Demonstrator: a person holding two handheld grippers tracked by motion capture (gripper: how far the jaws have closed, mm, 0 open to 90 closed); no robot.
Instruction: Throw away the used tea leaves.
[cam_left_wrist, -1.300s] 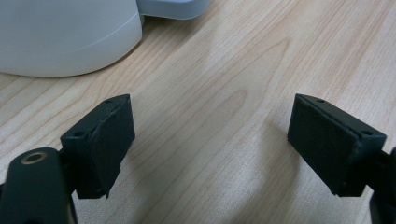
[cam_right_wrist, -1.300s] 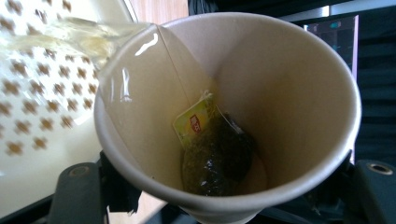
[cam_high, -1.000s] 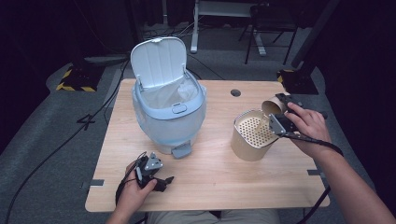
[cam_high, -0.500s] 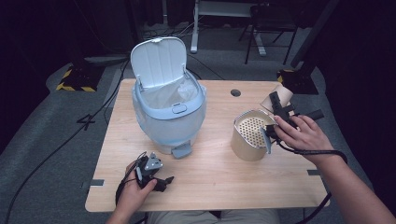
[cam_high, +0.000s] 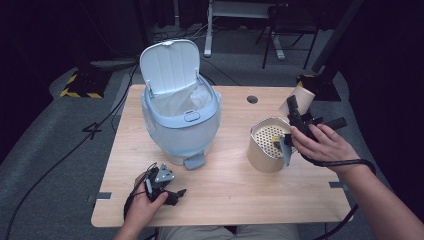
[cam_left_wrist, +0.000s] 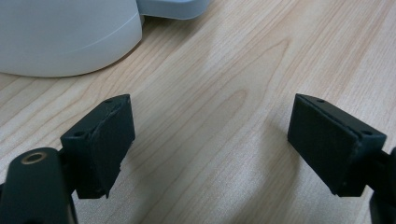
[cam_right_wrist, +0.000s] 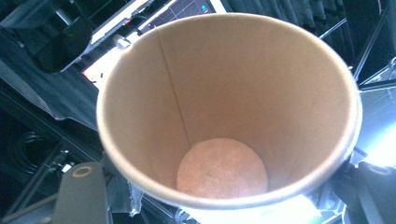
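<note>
1. Nearest the person, the left gripper (cam_high: 161, 184) lay on the wooden table (cam_high: 225, 200) at the near left, a hand around it. In the left gripper view its 2 jaws stood wide apart with bare wood between them, holding nothing.
2. Just beyond it stood the pale blue pedal bin (cam_high: 181, 120), its lid (cam_high: 169, 65) tipped up and back, a clear liner (cam_high: 175, 102) showing inside and the foot pedal (cam_high: 193, 161) facing the near edge.
3. To the right, near the middle depth, sat a tan tub (cam_high: 260, 155) with a perforated insert (cam_high: 266, 137) in its mouth.
4. Over the tub's right rim the right gripper (cam_high: 295, 117) held a brown paper cup (cam_high: 296, 100), jaws closed on the cup's wall. In the right gripper view the cup (cam_right_wrist: 224, 116) looked empty, its bottom bare, and the mouth faced the camera.
5. Judged from this, the cup was on its way to the open bin. To do it well, the grip should stay light enough not to crush the paper wall, the cup should travel left above the tub without clipping its rim, and the jaws should part only once the cup hangs squarely over the liner, clear of the raised lid.
</note>
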